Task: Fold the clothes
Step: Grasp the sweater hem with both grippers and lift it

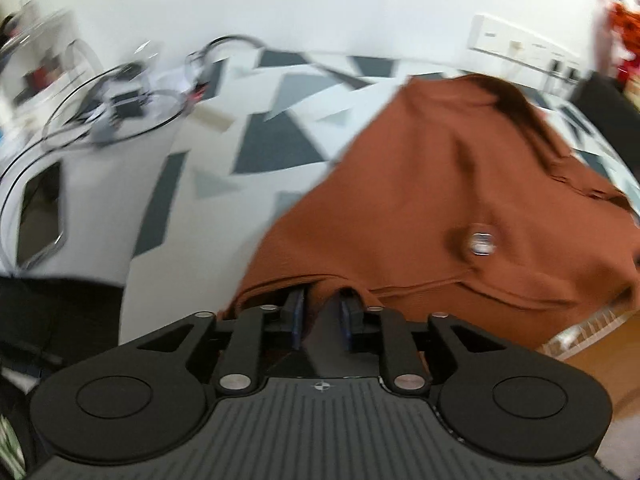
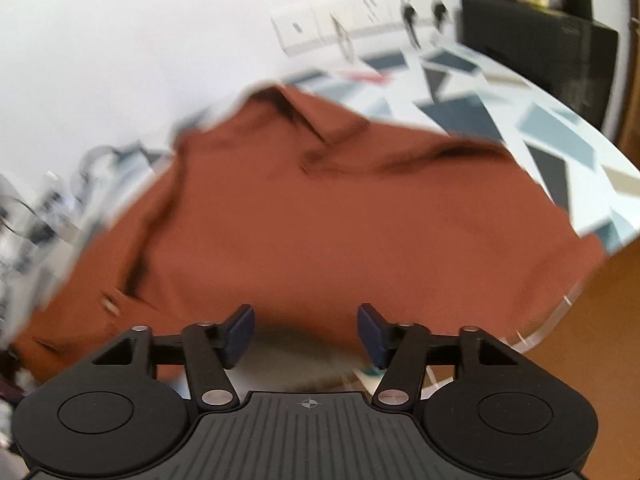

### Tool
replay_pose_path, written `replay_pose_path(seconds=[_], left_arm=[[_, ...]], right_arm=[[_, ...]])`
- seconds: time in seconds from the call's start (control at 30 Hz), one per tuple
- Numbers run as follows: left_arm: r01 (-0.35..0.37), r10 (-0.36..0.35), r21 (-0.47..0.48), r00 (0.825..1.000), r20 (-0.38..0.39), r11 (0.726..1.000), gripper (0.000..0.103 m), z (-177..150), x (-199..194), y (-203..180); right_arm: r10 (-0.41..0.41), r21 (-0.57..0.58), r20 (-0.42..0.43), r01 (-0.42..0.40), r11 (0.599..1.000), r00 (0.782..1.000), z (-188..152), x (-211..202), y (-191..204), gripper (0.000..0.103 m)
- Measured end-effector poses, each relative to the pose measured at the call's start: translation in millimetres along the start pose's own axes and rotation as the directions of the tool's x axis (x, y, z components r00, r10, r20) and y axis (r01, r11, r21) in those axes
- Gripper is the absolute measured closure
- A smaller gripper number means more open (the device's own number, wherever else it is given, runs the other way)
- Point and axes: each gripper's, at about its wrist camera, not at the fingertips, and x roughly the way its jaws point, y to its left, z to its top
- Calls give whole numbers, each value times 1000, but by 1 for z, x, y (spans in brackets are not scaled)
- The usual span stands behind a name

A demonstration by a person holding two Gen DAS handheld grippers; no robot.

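Observation:
A rust-brown garment (image 1: 432,200) lies spread on a table covered with a white, grey and dark geometric cloth (image 1: 256,136). A metal button (image 1: 482,242) shows on its front. My left gripper (image 1: 322,312) is shut on the garment's near hem, with a fold of brown fabric pinched between the blue pads. In the right wrist view the same garment (image 2: 320,216) fills the middle, its collar at the far side. My right gripper (image 2: 306,330) stands open just short of the garment's near edge, nothing between its fingers.
Cables and small devices (image 1: 120,100) clutter the table's far left. Wall sockets (image 2: 360,20) with plugs line the wall behind. A black box (image 2: 536,52) stands at the far right corner. The table's edge (image 2: 560,312) drops to a wooden floor at right.

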Motion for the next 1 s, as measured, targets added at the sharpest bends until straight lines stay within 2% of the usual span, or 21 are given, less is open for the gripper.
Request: replay_pose_path(seconds=[0.07, 0.17, 0.2, 0.27, 0.3, 0.33, 0.43, 0.47, 0.53, 0.67, 0.7, 0.73, 0.8, 0.87, 0.93, 1.0], left_arm=[[20, -20, 14, 1000, 2, 1000, 78, 3, -4, -3], [29, -29, -39, 1000, 3, 999, 75, 5, -9, 5], [43, -42, -62, 999, 15, 997, 71, 6, -12, 9], [84, -77, -68, 992, 96, 994, 54, 11, -22, 10], [105, -95, -65, 985, 143, 992, 38, 13, -28, 10], [116, -104, -58, 980, 172, 992, 35, 18, -28, 6], [124, -115, -29, 970, 215, 992, 35, 38, -17, -15], [133, -127, -15, 971, 204, 991, 35, 47, -8, -26], [118, -123, 44, 983, 134, 992, 35, 55, 22, -55], [77, -77, 179, 997, -6, 981, 35, 68, 83, -116], [70, -62, 213, 997, -41, 975, 37, 71, 99, -131], [56, -42, 231, 997, -64, 971, 61, 74, 110, -141], [28, -14, 188, 997, -77, 982, 98, 85, 117, -142], [-9, 15, 102, 998, -56, 995, 100, 105, 119, -131], [-86, 86, 45, 996, -1, 995, 100, 133, 121, -120], [-159, 160, -16, 986, 50, 987, 100, 160, 124, -108]], right_arm=[[46, 20, 20, -47, 999, 999, 16, -3, 3, 45], [97, 41, 59, -99, 994, 994, 42, -2, 6, 44], [94, 32, 74, -97, 995, 993, 51, 0, 6, 44], [61, 4, 102, -62, 998, 993, 69, 6, 7, 45], [42, -18, 124, -40, 999, 991, 80, 12, 6, 45], [27, -43, 146, -21, 999, 989, 91, 20, 4, 45], [-17, -165, 236, 57, 985, 972, 123, 54, 8, 46], [-37, -184, 243, 83, 979, 969, 132, 72, 8, 47], [-89, -155, 224, 126, 980, 970, 144, 110, 7, 49], [-184, -134, 135, 202, 970, 974, 152, 180, 3, 49], [-199, -138, 122, 215, 967, 972, 152, 189, -1, 53], [-215, -141, 111, 229, 963, 970, 152, 197, -5, 58], [-191, -85, 109, 201, 976, 975, 160, 199, -21, 90], [-138, 2, 148, 139, 990, 979, 177, 191, -41, 97], [-119, 39, 213, 114, 993, 970, 192, 185, -53, 98], [-89, 63, 274, 74, 995, 958, 217, 183, -63, 98]])
